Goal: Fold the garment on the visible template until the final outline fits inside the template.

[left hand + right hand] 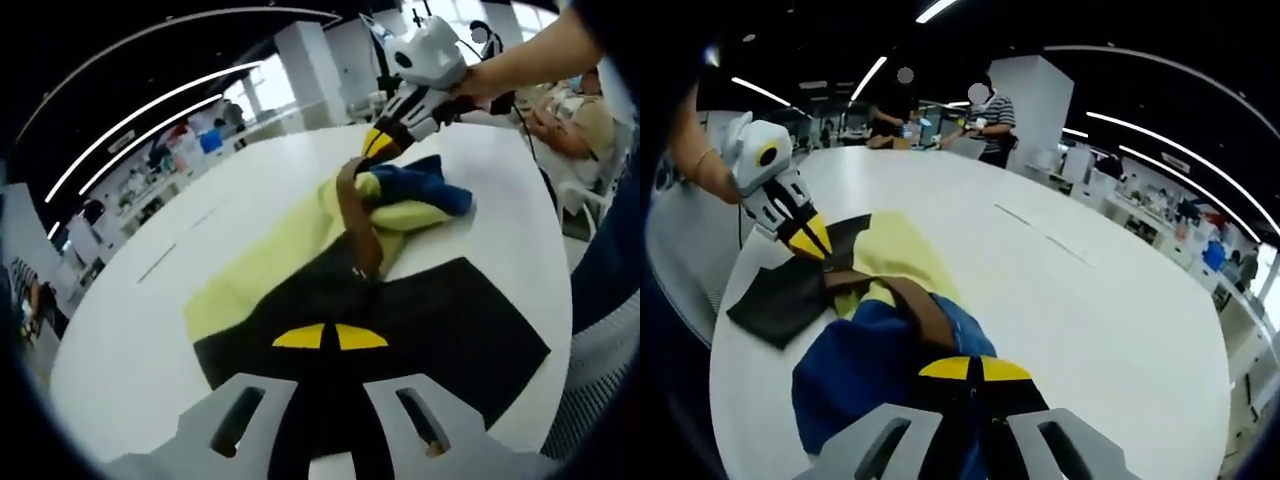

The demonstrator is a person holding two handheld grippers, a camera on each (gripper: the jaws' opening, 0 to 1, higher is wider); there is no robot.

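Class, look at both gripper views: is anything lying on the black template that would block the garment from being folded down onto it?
Nothing visible does. The black template carries only the yellow, blue and brown garment, which both the left gripper and the right gripper already touch. The white table around them is bare.

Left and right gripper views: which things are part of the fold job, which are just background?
Job:
- garment, yellow and blue with a brown strap
- black template under it
- left gripper, shut on the garment
- right gripper, shut on the garment

Background:
- white table
- people standing at its far end
- seated person
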